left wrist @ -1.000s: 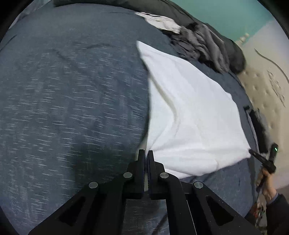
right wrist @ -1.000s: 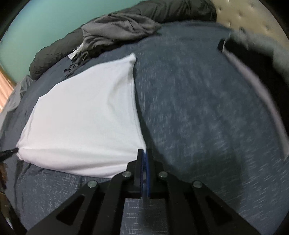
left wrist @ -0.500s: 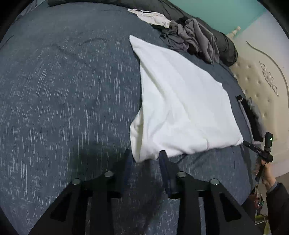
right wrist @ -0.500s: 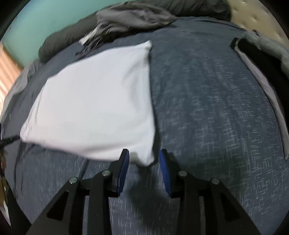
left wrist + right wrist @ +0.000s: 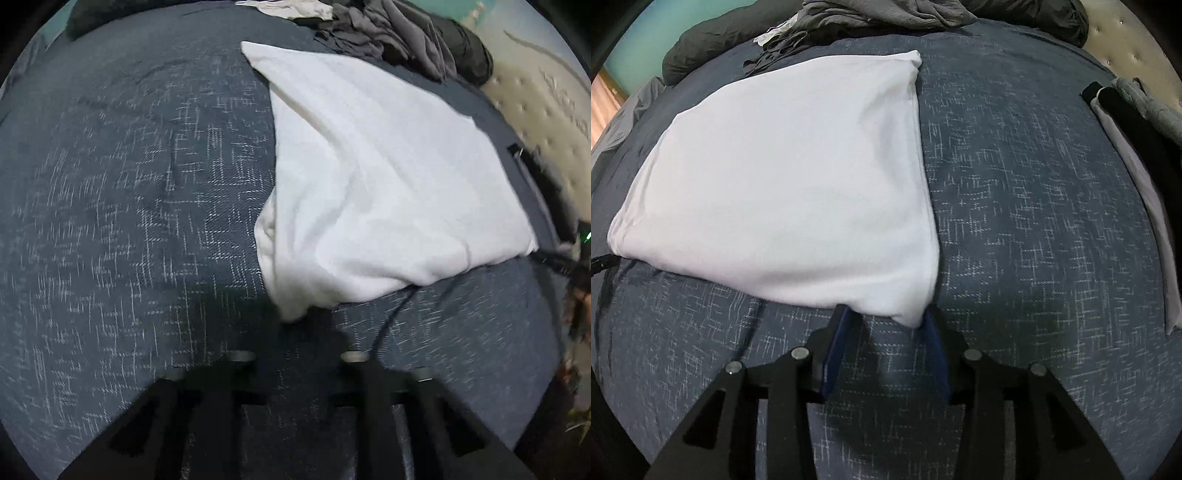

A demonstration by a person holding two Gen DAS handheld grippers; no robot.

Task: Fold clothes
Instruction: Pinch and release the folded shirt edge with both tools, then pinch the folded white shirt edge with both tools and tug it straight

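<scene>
White cloth point(image 5: 798, 177) is laid flat on the blue bed cover point(image 5: 1034, 203), folded over. Both the left gripper point(image 5: 295, 354) and the right gripper point(image 5: 886, 332) are held wide apart at its near corners, with nothing pinched. Another fold may be needed, or the cloth may be ready for the pile of folded clothes point(image 5: 1126, 122).

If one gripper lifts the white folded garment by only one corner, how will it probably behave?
The white garment will probably droop, not stay flat: its near corner is already bunched and creased in the left wrist view. It looks thin, so likely light. The fold may fall open, since the layers lie loose on the bedspread.
</scene>
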